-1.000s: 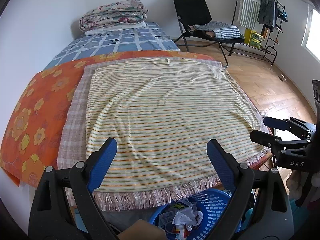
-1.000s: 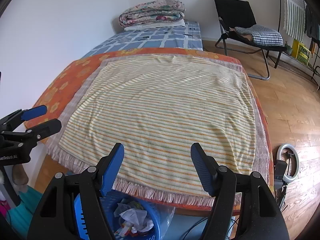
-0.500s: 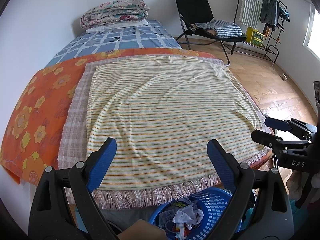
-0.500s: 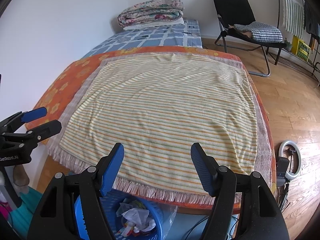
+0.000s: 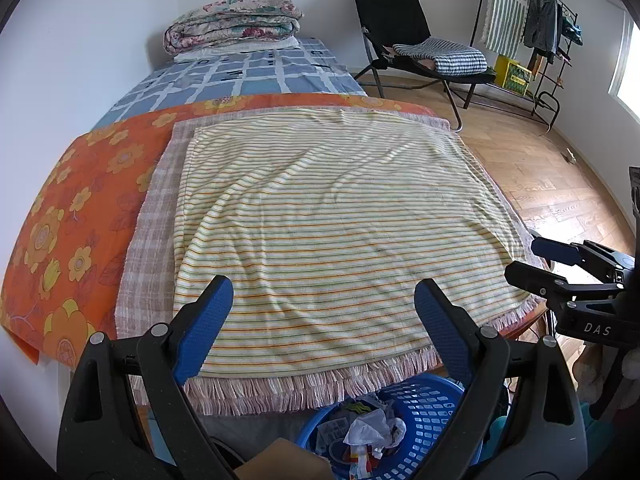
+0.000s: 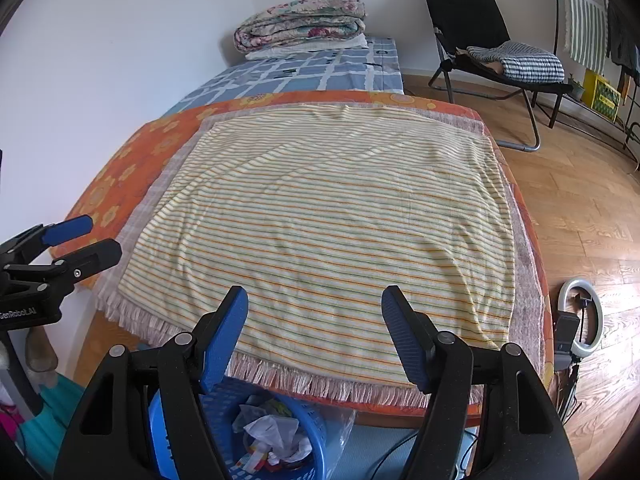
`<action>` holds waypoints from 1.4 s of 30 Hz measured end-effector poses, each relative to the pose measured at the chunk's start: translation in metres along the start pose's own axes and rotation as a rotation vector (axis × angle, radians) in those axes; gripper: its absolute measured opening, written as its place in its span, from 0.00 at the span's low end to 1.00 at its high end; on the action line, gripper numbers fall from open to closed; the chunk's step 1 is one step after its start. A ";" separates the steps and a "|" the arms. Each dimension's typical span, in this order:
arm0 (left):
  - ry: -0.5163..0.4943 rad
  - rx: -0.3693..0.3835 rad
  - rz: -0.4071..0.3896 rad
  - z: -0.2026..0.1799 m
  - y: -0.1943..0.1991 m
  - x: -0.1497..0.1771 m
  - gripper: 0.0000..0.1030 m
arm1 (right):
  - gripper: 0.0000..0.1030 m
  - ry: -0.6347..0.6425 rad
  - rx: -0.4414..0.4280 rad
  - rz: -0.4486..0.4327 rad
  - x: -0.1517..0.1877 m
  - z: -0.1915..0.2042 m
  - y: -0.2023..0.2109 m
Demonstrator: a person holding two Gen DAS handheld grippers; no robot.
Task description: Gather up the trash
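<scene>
A blue perforated basket (image 5: 424, 412) holding crumpled paper and wrappers (image 5: 372, 432) stands on the floor below the table's near edge; it also shows in the right wrist view (image 6: 316, 428) with the trash (image 6: 272, 436) in it. My left gripper (image 5: 324, 292) is open and empty, above the near edge of the striped cloth (image 5: 328, 216). My right gripper (image 6: 314, 304) is open and empty, above the same edge. Each gripper shows in the other's view, the right one (image 5: 540, 260) and the left one (image 6: 84, 236). No trash shows on the cloth.
The striped cloth lies over a checked cloth and an orange flowered cover (image 5: 80, 200). A bed with folded quilts (image 5: 236, 20) is behind. A black chair (image 5: 400, 32), a clothes rack (image 5: 532, 28) and a ring light (image 6: 580, 320) stand on the wooden floor to the right.
Both grippers have drifted slightly; the view has tilted a little and the far bed and chair sit slightly higher in frame. Both stay open and empty.
</scene>
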State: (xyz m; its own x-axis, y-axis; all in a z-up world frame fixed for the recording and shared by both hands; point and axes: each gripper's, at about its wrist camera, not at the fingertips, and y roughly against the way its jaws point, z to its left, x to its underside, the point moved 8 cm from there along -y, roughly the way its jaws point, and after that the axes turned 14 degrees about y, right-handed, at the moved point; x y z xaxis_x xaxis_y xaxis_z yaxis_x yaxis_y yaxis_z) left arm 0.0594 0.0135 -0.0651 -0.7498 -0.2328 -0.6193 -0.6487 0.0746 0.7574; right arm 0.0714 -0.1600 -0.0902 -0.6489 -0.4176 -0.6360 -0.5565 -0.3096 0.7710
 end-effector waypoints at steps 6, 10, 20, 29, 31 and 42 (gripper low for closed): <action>0.011 0.007 0.012 0.002 -0.001 0.002 0.91 | 0.67 0.002 0.002 0.004 0.001 0.000 0.000; 0.013 0.005 0.013 0.003 -0.002 0.004 0.91 | 0.67 0.002 0.003 0.005 0.002 0.001 -0.001; 0.020 0.001 0.017 0.005 -0.003 0.005 0.91 | 0.67 0.001 0.003 0.006 0.002 0.002 -0.001; 0.033 -0.020 0.021 0.009 -0.002 0.006 0.91 | 0.67 0.004 0.006 0.011 0.005 0.001 -0.003; 0.029 -0.026 0.014 0.010 -0.002 0.005 0.91 | 0.67 0.002 0.007 0.012 0.006 0.000 -0.004; 0.045 -0.053 0.036 0.020 -0.008 0.007 0.91 | 0.67 0.004 0.026 0.037 0.010 -0.007 -0.011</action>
State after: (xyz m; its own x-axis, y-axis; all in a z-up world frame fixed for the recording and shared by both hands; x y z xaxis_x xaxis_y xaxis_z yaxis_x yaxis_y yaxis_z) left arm 0.0564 0.0304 -0.0792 -0.7654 -0.2741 -0.5822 -0.6125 0.0326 0.7898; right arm 0.0742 -0.1666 -0.1051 -0.6671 -0.4316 -0.6072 -0.5457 -0.2718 0.7927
